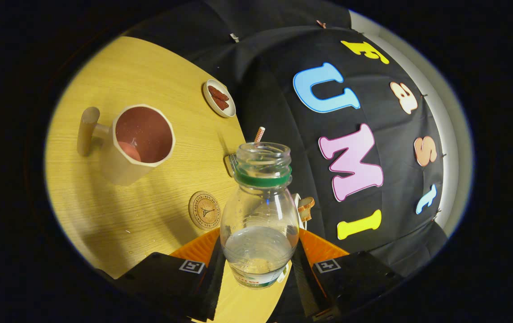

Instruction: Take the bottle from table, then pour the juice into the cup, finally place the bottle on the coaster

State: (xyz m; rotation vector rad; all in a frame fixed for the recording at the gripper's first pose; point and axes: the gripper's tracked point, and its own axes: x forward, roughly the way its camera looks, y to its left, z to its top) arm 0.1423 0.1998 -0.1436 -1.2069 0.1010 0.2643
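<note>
A: What else is on the table [117, 215] besides the bottle?

B: A small white dish [218, 98] sits at the far edge of the table, with 2 dark red pieces in it. A striped straw [259, 134] pokes up just behind the bottle's mouth, and a bit of a clear glass thing [232, 162] peeks out beside the bottle's neck, near the table's edge. A little tan thing shows by the bottle's other side; I can't tell what it is.

A: Is anything in the way?

B: The cup [142, 142] stands apart from the bottle, out in the middle of the table. The tabletop between the fingers and the cup is bare wood. The round coaster [204, 210] lies flat just beside the bottle, closer to the fingers than the cup is.

A: How does the bottle look?

B: The bottle [259, 215] is clear plastic with a green ring on its neck. The cap is off and the mouth is open. A little clear juice sits low inside, and a label wraps the bottom. The cup is cream outside, dark pink inside, with a wooden handle sticking out on the side away from the bottle.

A: And the gripper?

B: The gripper [258, 251] is clamped on the bottle; 1 finger presses each side, and the bottle is between them, right at the table's edge.

A: Room to move?

B: The table's edge runs just behind the bottle, then there is dark cloth. Toward the cup the table is wide and open
</note>
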